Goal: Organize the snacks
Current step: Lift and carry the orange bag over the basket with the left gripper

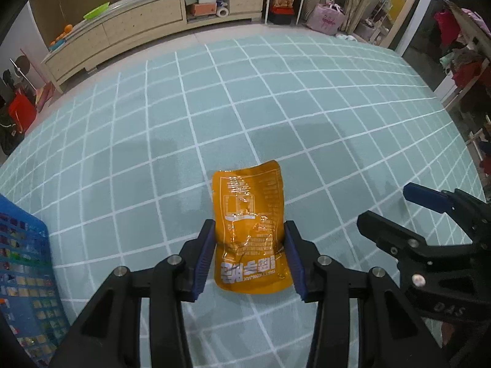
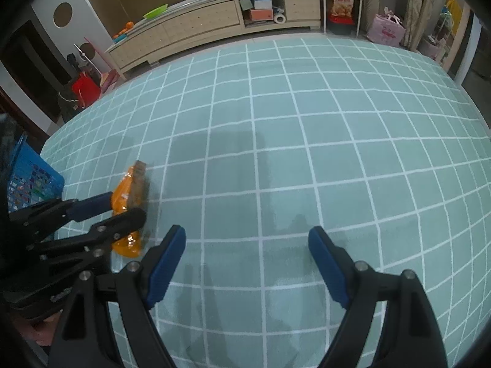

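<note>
An orange snack pouch with white print sits between the blue pads of my left gripper, which is shut on its two side edges. The right wrist view shows the same pouch edge-on in the left gripper, seemingly just above the mat, with a shadow beside it. My right gripper stands open over bare mat with nothing between its fingers. It also appears at the right edge of the left wrist view. A blue plastic basket holding several snacks stands to the left.
A pale green mat with a white grid covers the floor. The blue basket is at its left edge. A long low cabinet runs along the far wall, and a pink bag and cluttered racks stand at the right.
</note>
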